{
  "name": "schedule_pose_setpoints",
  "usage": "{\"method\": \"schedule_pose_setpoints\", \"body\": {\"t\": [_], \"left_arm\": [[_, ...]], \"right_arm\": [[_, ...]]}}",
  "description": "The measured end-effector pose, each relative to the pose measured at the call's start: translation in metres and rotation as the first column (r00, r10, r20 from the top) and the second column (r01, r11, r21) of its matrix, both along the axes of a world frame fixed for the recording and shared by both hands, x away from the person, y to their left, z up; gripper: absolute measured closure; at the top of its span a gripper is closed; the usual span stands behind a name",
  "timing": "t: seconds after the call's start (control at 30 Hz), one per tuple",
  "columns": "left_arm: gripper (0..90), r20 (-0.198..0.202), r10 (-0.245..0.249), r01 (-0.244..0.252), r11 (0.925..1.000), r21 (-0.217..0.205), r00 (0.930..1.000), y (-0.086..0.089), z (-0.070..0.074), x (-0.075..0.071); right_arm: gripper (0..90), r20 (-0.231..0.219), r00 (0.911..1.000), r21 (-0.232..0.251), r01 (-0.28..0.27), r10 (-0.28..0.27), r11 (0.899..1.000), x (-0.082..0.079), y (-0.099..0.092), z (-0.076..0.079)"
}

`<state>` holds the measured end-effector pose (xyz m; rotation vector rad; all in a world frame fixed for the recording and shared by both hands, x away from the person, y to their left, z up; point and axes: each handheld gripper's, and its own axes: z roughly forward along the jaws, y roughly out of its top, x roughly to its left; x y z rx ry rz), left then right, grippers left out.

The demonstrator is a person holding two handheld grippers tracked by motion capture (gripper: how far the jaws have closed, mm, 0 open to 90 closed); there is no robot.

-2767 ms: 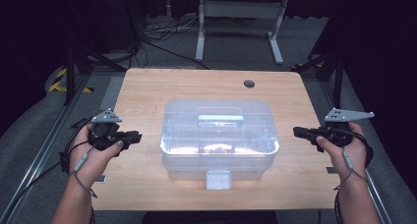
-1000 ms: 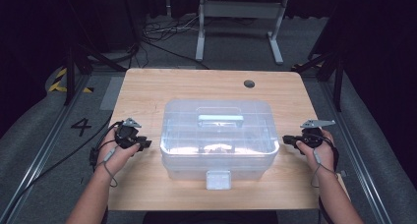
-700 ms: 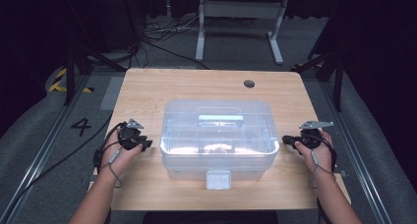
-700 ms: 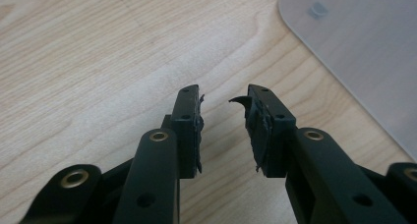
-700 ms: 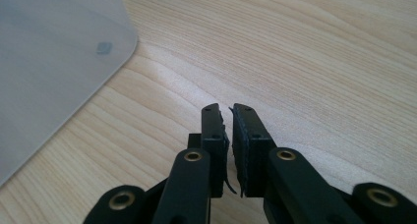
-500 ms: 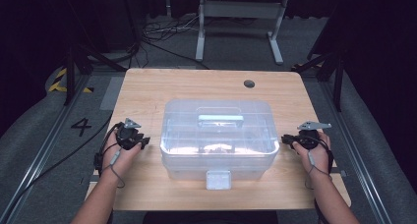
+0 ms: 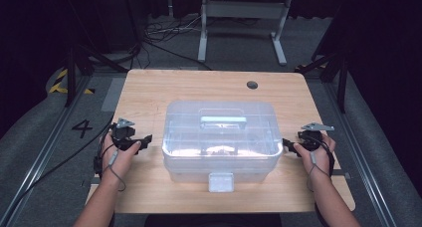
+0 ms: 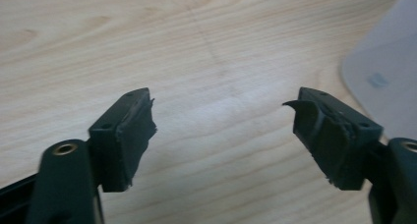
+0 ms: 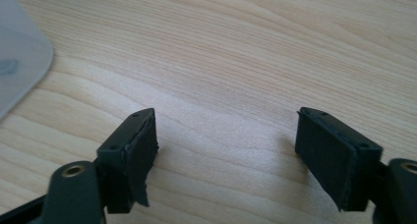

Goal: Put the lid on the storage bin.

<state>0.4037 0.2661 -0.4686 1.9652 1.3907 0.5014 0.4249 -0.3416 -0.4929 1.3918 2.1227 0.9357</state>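
A clear plastic storage box [image 7: 221, 140] sits in the middle of my table [image 7: 149, 87], long side toward me. Its walls and lid are see-through with a milky haze, the corners rounded, a pale blue-grey handle [image 7: 223, 120] lying flat in the lid's recess and a clear latch [image 7: 221, 181] on the front wall facing me (something pale shows inside, too blurred to name).

My left claw [image 7: 148, 139] is just beside the box's left end, tips pointing at it; its jaws have just been opening and now stand wide with only bare wood between them. My right claw [image 7: 285, 144] sits at the right end, close against the wall; its jaws have likewise just been opening and gape over empty tabletop, gripping nothing.
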Motion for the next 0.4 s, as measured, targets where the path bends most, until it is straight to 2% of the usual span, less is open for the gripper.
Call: {"method": "schedule_pose_setpoints", "body": {"t": [0.03, 0.1, 0.27, 0.4], "left_arm": [[26.2, -0.010, 0.005, -0.005, 0.9999, 0.013, 0.9999, 0.0004, -0.0002, -0.0004], [28.3, -0.020, 0.007, -0.007, 1.0000, 0.001, 0.9998, 0.0019, -0.0026, 0.0000], [27.5, -0.030, 0.002, -0.002, 1.0000, -0.004, 0.9995, 0.0019, -0.0036, 0.0006], [26.3, -0.027, -0.007, 0.008, 0.9998, 0.018, 0.9996, 0.0017, -0.0039, 0.0011]], "right_arm": [[21.7, 0.005, 1.0000, -0.005, -0.002, 0.002, 1.000, 0.0002, -0.0008, 0.0000], [21.7, 0.020, 0.9998, -0.014, -0.006, 0.006, 1.000, 0.0004, -0.0026, 0.0000], [21.7, 0.036, 0.9993, 0.017, -0.012, 0.012, 1.000, -0.0005, -0.0033, 0.0021], [21.7, 0.044, 0.9990, 0.019, -0.010, 0.009, 1.000, -0.0012, -0.0035, 0.0048]]}}
